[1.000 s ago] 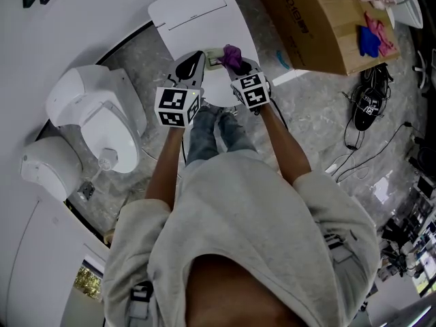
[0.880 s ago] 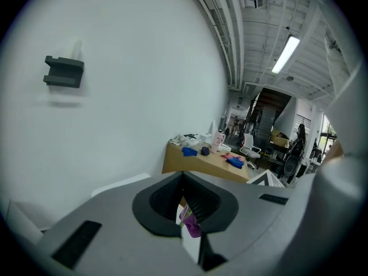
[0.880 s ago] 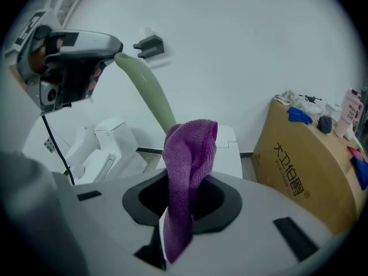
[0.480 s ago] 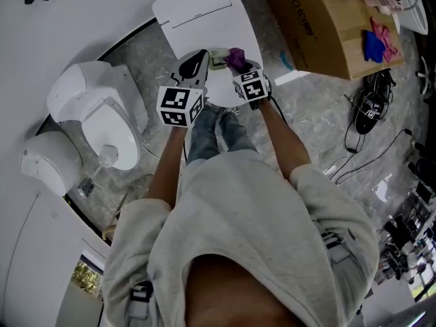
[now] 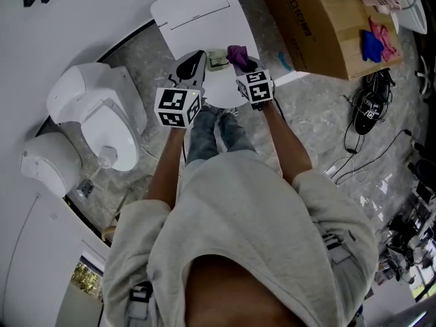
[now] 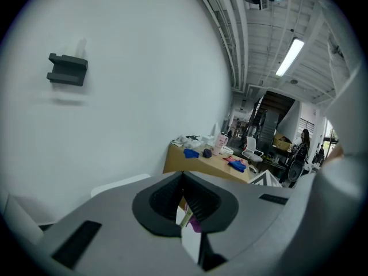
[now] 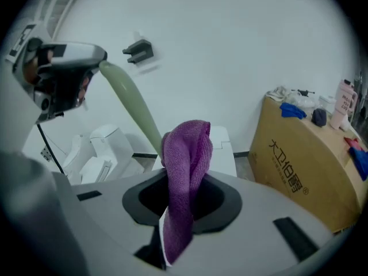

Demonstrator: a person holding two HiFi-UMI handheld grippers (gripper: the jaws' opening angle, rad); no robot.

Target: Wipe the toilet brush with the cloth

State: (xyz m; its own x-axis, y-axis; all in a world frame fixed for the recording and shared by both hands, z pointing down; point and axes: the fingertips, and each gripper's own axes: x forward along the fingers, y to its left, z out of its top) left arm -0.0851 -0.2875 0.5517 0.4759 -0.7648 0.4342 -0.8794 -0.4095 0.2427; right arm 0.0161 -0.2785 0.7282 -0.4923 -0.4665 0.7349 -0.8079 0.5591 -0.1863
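**Brush handle and cloth: position at the start of the wipe**

The work area is a room with a plain white wall [image 6: 115,142] and a grey marbled floor [image 5: 320,107]. A closed white toilet [image 5: 197,16] stands at the far centre, directly ahead of the person. A second toilet [image 5: 95,111] stands at the left, and a cardboard box [image 5: 320,29] carrying loose items stands at the far right.

Both grippers are raised over the near end of the closed toilet, side by side and near each other.

- The left gripper [image 5: 194,61] has its jaws closed to a narrow slit on one end of the toilet brush [image 7: 132,105]. Only the pale green handle shows. The brush head is not visible in any view.
- The right gripper [image 5: 240,61] has its jaws pinched on the purple cloth [image 7: 185,171]. A fold of the cloth stands up beyond the jaw tips.

Controlling relation: the handle's long axis slants from the left jaws down and to the right, towards the right gripper. Its free stretch passes just behind the upstanding fold. The views do not show whether cloth and handle are touching.

The right gripper is the nearer one to the exposed handle. The wipe is judged to call for pressing the fold against the handle and drawing it along that slanting axis while the left jaws hold the brush steady.
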